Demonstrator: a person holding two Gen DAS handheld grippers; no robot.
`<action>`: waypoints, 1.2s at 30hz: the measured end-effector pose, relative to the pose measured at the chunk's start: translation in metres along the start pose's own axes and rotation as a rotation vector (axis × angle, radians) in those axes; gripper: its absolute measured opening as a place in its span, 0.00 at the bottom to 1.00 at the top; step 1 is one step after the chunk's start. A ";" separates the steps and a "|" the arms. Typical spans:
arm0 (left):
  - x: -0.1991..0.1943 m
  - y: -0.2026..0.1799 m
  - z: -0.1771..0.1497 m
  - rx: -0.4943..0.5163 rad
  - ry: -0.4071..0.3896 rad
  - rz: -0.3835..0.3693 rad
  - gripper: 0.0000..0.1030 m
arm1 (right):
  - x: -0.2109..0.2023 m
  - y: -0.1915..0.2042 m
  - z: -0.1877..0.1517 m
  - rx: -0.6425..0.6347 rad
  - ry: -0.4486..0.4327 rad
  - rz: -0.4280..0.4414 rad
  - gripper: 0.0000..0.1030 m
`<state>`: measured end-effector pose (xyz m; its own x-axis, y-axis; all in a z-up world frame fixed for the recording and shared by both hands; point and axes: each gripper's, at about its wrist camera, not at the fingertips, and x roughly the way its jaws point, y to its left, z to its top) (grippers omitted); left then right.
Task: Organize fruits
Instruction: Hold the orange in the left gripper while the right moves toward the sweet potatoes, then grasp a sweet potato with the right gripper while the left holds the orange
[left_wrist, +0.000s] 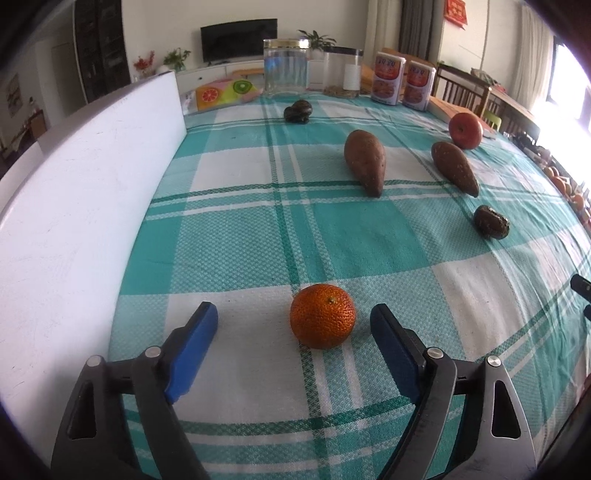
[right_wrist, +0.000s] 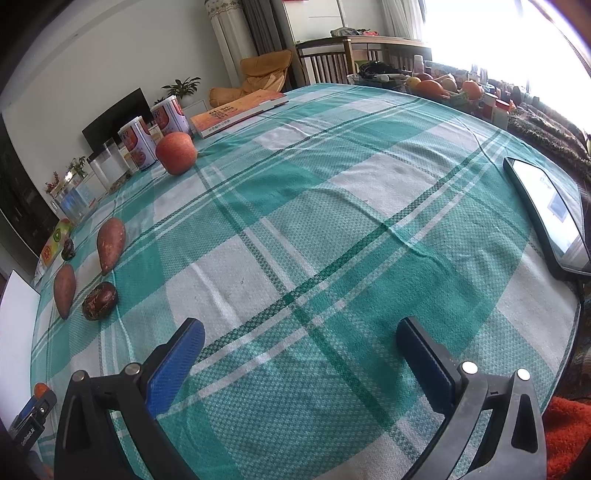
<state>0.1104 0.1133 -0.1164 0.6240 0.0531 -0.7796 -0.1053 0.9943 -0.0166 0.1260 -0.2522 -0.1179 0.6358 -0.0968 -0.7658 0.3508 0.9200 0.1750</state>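
Fingers of your left gripper gape wide around the round pebbly-skinned orange tangerine at lower centre, untouched, lined up for closing; your right gripper waits wide, empty

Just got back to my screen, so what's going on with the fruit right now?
The left claw is open around the orange on the checked tablecloth, not yet gripping it. The right claw is open over bare cloth, holding nothing. Two sweet potatoes, the apple and two dark fruits lie untouched farther back.
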 end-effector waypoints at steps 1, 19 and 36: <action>0.000 0.000 0.000 -0.002 -0.003 0.013 0.71 | 0.000 0.000 0.000 -0.002 0.000 -0.001 1.00; -0.004 0.001 0.000 0.002 -0.020 -0.042 0.30 | 0.066 0.204 0.079 -0.374 0.221 0.258 0.93; -0.027 0.024 -0.002 -0.140 0.003 -0.239 0.28 | 0.055 0.151 0.088 -0.115 0.336 0.499 0.28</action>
<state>0.0891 0.1354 -0.0972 0.6419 -0.1821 -0.7448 -0.0611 0.9562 -0.2864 0.2742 -0.1522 -0.0788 0.4464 0.4643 -0.7649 -0.0220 0.8603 0.5094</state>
